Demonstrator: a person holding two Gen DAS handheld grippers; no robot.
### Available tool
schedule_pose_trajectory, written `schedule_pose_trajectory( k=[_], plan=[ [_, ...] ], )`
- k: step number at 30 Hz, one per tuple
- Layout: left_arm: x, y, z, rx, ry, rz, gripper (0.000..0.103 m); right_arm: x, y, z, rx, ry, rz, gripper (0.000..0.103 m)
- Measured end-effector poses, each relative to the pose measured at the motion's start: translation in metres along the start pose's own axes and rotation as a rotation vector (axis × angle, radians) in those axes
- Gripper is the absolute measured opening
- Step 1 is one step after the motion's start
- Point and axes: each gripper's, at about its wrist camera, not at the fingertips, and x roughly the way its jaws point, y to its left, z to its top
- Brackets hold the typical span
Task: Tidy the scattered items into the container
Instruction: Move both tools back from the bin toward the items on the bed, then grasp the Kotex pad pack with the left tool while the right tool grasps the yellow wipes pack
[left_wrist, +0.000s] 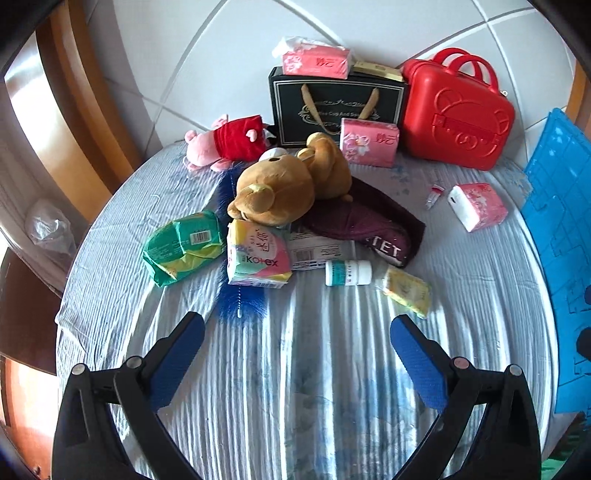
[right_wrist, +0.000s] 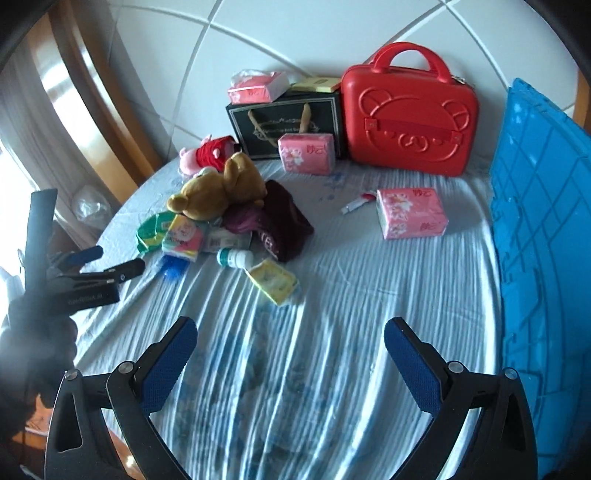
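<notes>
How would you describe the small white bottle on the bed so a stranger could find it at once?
Start at the brown teddy bear heaped on dark red cloth mid-bed. Just in front of that pile lies the small white bottle, on its side beside a yellow packet. It alone is cylindrical, with a teal-printed label and white cap.

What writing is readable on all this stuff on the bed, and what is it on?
"Kotex": on the pastel pad pack.
"TET": white letters on the maroon cloth, partly cut off.
Gold script on the black gift bag: too small to read surely.
Characters on the pink tissue packs: blurred.
Barcode on the green pack and the bottle label: too small.
</notes>
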Motion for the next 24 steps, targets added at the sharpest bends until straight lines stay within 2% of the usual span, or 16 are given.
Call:
schedule_pose_trajectory(
  k=[3,8,13,20,24],
  plan=[
    [0.031,0.014,0.000,-0.014,0.011,0.021,0.102,0.039,0.015,-0.004,-0.058,0.030,-0.018,0.103],
    [0.078,0.025,0.009,0.024,0.017,0.067,0.102,0.095,0.028,-0.014,-0.097,0.081,-0.020,0.103],
    [0.120,0.026,0.021,0.067,0.039,0.105,0.102,0.124,0.028,-0.018,-0.093,0.076,-0.027,0.103],
    [0.154,0.024,0.030,0.078,0.058,0.127,0.102,0.173,0.033,-0.003,-0.110,0.065,-0.049,0.103],
    [0.173,0.022,0.030,0.075,0.095,0.130,0.102,0.204,0.033,-0.002,-0.140,0.092,-0.075,0.103]
  ],
)
